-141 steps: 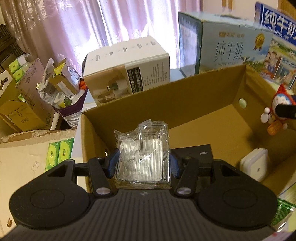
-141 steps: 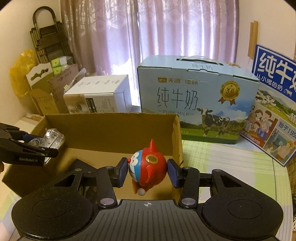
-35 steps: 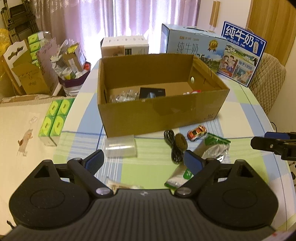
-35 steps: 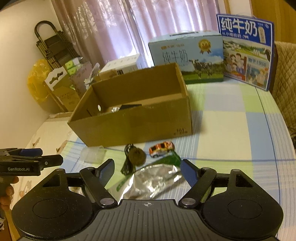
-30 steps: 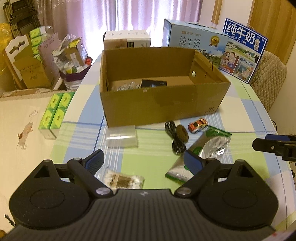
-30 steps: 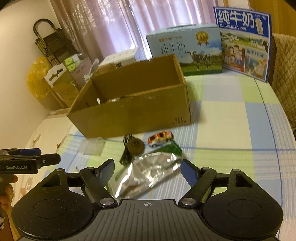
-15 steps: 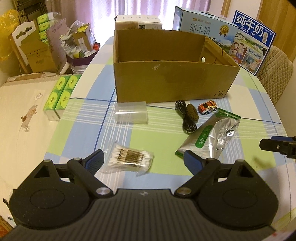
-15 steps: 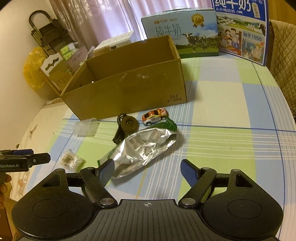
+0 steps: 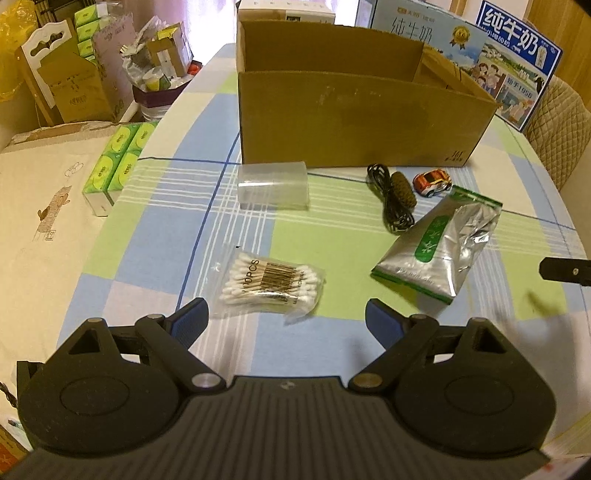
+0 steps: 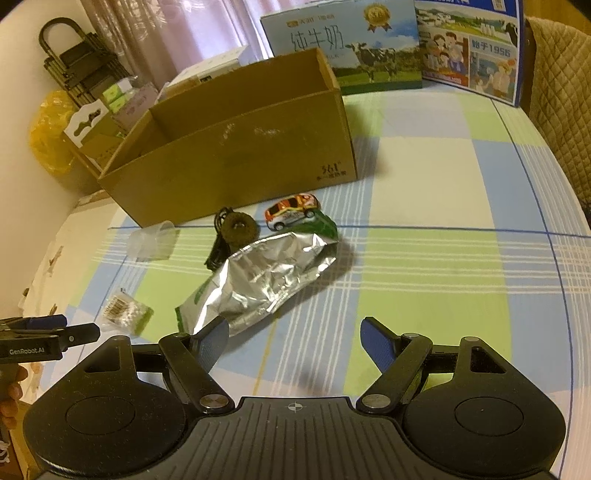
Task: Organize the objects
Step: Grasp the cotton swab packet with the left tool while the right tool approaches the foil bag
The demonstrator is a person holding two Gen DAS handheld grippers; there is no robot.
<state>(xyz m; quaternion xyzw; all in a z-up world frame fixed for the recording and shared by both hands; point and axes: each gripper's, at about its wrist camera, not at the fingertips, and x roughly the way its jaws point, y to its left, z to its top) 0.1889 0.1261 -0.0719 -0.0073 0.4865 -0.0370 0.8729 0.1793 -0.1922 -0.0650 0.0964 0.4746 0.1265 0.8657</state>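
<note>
An open cardboard box (image 9: 354,118) (image 10: 240,155) stands on the checked tablecloth. In front of it lie a clear plastic case (image 9: 272,181) (image 10: 153,240), a black cable with a brown round pad (image 9: 397,192) (image 10: 231,236), a small toy car (image 9: 431,181) (image 10: 291,211), a silver and green foil pouch (image 9: 441,243) (image 10: 266,280) and a bag of cotton swabs (image 9: 269,286) (image 10: 123,310). My left gripper (image 9: 286,323) is open just short of the swab bag. My right gripper (image 10: 291,339) is open, its left pad at the pouch's near corner.
Two blue milk cartons (image 10: 343,40) (image 10: 469,48) and a white box (image 9: 286,7) stand behind the cardboard box. Green tissue packs (image 9: 118,162) lie at the table's left edge. A padded chair back (image 10: 561,92) is at the right. Cluttered boxes (image 9: 74,81) stand off the table's left.
Both grippers let go of the clear container and the toy figure at the box, opened, and drew back and down toward the items in front of it.
</note>
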